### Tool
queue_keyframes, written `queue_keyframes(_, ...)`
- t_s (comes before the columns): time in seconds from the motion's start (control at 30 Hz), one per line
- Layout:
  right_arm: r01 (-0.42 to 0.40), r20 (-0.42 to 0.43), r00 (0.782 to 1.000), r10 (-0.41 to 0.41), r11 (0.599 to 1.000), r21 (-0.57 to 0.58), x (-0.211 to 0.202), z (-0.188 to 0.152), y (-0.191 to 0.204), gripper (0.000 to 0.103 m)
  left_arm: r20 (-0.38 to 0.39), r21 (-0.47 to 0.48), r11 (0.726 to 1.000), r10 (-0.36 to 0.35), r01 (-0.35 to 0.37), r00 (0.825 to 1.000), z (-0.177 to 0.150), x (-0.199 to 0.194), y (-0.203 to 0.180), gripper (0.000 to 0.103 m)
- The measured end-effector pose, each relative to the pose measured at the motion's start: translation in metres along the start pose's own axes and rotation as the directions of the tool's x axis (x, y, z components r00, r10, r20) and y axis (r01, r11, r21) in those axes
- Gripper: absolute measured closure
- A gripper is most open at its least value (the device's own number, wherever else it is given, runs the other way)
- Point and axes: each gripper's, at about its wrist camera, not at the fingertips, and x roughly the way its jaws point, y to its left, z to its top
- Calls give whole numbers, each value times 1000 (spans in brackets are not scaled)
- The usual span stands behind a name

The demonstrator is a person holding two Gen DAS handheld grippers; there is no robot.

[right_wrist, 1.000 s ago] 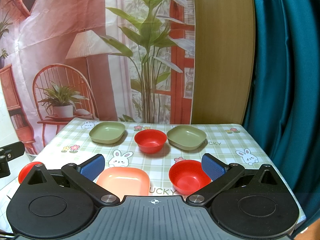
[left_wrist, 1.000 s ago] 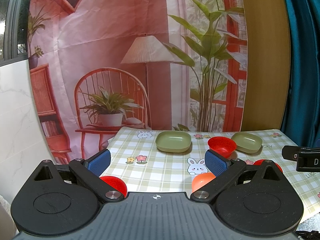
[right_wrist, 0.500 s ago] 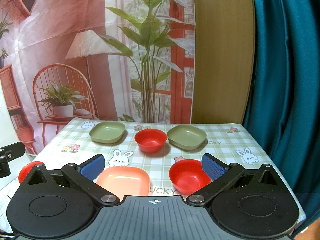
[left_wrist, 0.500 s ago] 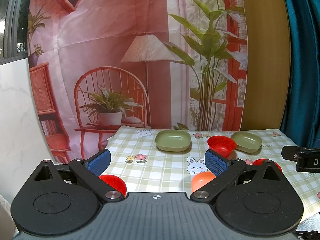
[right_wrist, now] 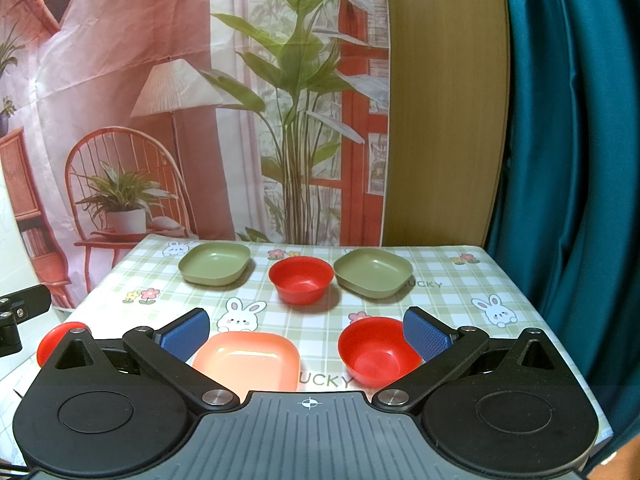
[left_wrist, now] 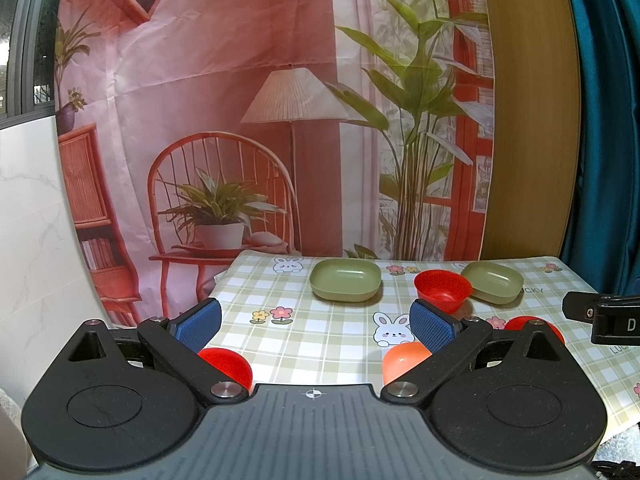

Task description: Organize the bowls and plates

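Note:
On the checked tablecloth (right_wrist: 460, 300) stand two green square plates (right_wrist: 214, 262) (right_wrist: 373, 272) at the back with a red bowl (right_wrist: 301, 279) between them. Nearer, an orange square plate (right_wrist: 249, 358) and a second red bowl (right_wrist: 376, 350) lie just beyond my right gripper (right_wrist: 306, 330), which is open and empty. A third red bowl (left_wrist: 226, 362) sits at the near left edge, partly hidden behind my left gripper (left_wrist: 316, 320), also open and empty. The left wrist view also shows the green plates (left_wrist: 345, 280) (left_wrist: 493, 282) and the back red bowl (left_wrist: 442, 290).
A printed backdrop (right_wrist: 200, 100) hangs behind the table, a wooden panel (right_wrist: 440, 120) and teal curtain (right_wrist: 572, 140) to the right. The table's left edge drops off near a white marble wall (left_wrist: 32, 240). Each gripper's black body shows at the other view's side.
Both views have shifted only slightly; the left gripper has crept a little forward. Nothing was grasped or moved on the table.

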Motion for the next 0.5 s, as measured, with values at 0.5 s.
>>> queue_keyframes(0.5, -1, -3, 1000, 1, 1000, 2, -2, 0, -1, 0, -20, -11, 1000, -1, 1, 1000, 1, 3, 0, 2)
